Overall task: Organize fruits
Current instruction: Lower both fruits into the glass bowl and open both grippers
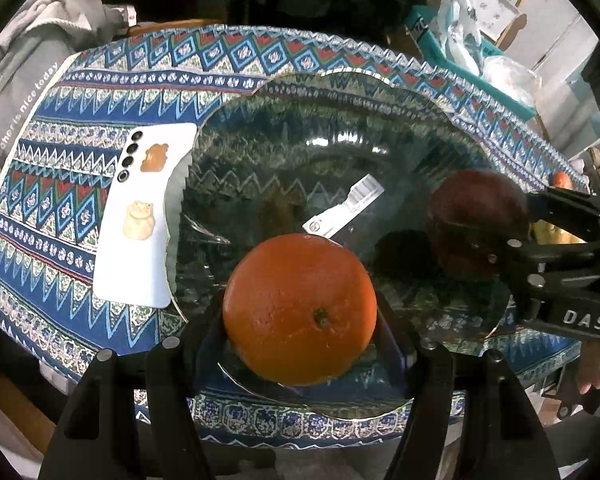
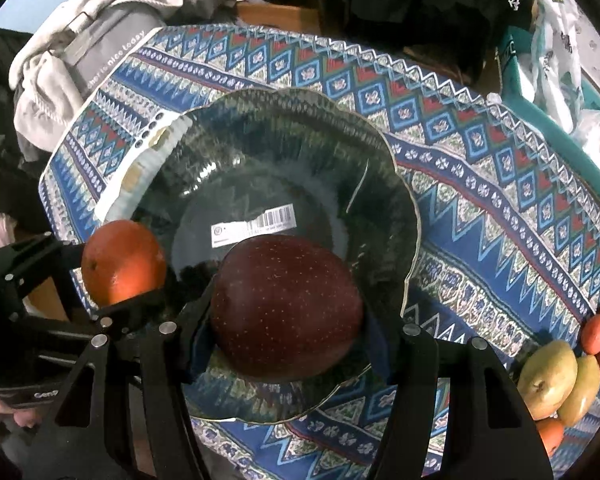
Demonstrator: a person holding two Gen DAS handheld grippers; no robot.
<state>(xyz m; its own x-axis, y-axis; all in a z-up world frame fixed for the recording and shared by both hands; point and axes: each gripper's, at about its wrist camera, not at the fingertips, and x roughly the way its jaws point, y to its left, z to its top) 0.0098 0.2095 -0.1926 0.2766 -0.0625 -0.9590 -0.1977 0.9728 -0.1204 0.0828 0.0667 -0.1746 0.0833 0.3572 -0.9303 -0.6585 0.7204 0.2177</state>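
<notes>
My left gripper (image 1: pixel 300 320) is shut on an orange (image 1: pixel 299 309), held just above the near rim of a clear scalloped glass bowl (image 1: pixel 340 128). My right gripper (image 2: pixel 286 320) is shut on a dark red apple (image 2: pixel 286 307), hanging over the same bowl (image 2: pixel 396 184) near its front. In the left wrist view the apple (image 1: pixel 478 224) and the right gripper (image 1: pixel 512 236) show at the right. The right wrist view has the orange (image 2: pixel 122 262) in the left gripper (image 2: pixel 112 276) at the left. A barcode sticker (image 2: pixel 254 226) lies on the bowl's bottom.
The bowl stands on a blue patterned cloth (image 1: pixel 40 216). A white phone (image 1: pixel 140 216) lies face down left of the bowl, partly under its rim. Pears, tangerines and a red fruit (image 2: pixel 568 376) lie at the cloth's right edge. Grey clothing (image 2: pixel 84 52) is piled at the back left.
</notes>
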